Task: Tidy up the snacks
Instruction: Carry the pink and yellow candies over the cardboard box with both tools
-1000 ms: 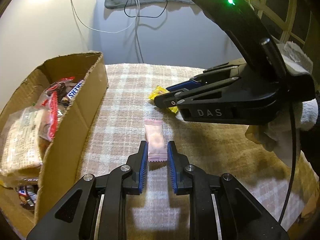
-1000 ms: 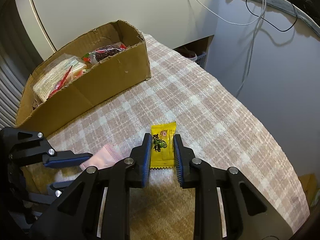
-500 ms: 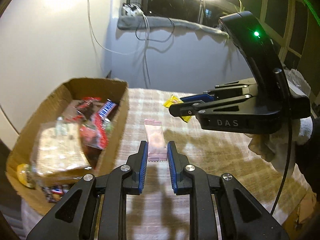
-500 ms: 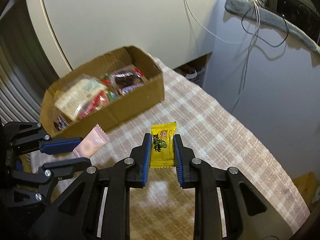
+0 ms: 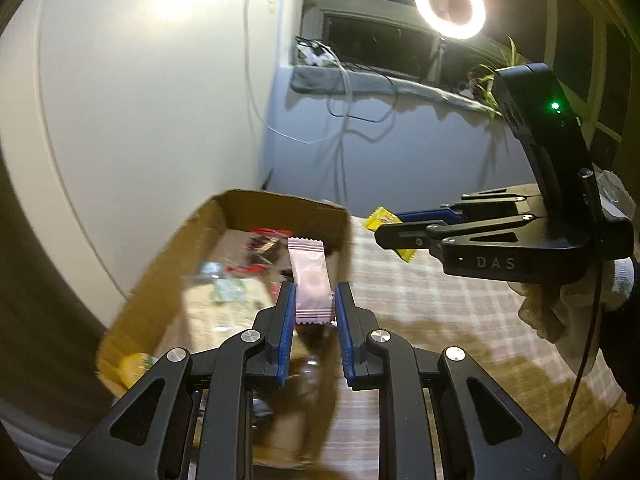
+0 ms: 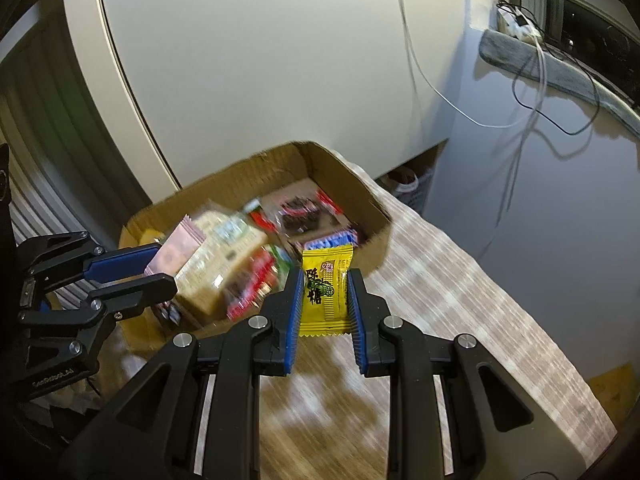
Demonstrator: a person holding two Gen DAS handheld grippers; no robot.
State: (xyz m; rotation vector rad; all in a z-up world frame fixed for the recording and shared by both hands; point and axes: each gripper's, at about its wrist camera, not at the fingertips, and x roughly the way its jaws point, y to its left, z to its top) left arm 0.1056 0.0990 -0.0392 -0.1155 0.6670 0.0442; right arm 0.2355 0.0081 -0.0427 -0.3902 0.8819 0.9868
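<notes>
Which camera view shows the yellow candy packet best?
The right wrist view: the yellow candy packet faces the camera between the right gripper fingers, print readable. In the left wrist view only its ends show beside those fingers.

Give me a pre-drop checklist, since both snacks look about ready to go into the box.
1. Left gripper shut on pink candy packet: ok.
2. Right gripper shut on yellow candy packet: ok.
3. Pink packet above the cardboard box opening: ok.
4. Yellow packet fully past the box's near wall: cannot tell, view blurred.
5. Grippers apart from each other: ok.
6. Free room among the snacks already inside: cannot tell.
</notes>
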